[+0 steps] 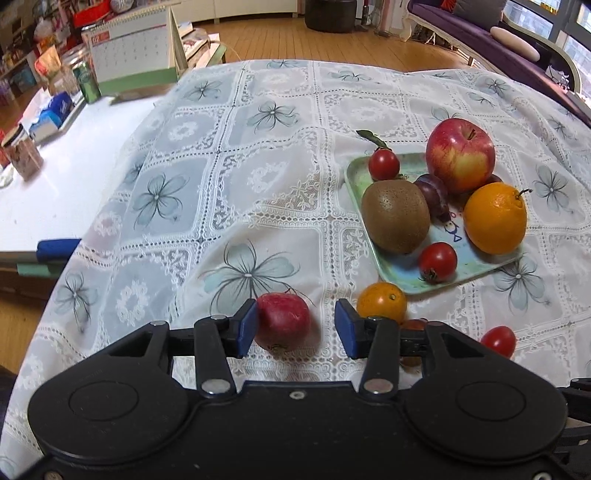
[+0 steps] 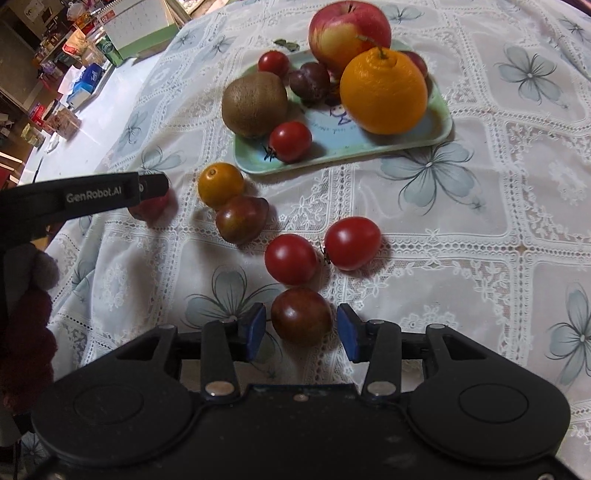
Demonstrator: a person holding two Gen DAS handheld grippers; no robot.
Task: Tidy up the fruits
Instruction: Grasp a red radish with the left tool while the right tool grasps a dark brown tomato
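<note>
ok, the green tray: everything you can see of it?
The tray is a pale green, shallow rounded rectangle, plastic-looking, with a blue cartoon print on its floor. It lies flat on the lace tablecloth. It holds an apple, orange, kiwi, two dark plums and two cherry tomatoes. Neither gripper touches it.

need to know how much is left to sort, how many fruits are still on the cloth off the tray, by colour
Bright red tomatoes: 2
Dark reddish-brown fruits: 2
Yellow-orange tomato: 1
Pinkish-red fruit by the left gripper: 1
Total: 6
</note>
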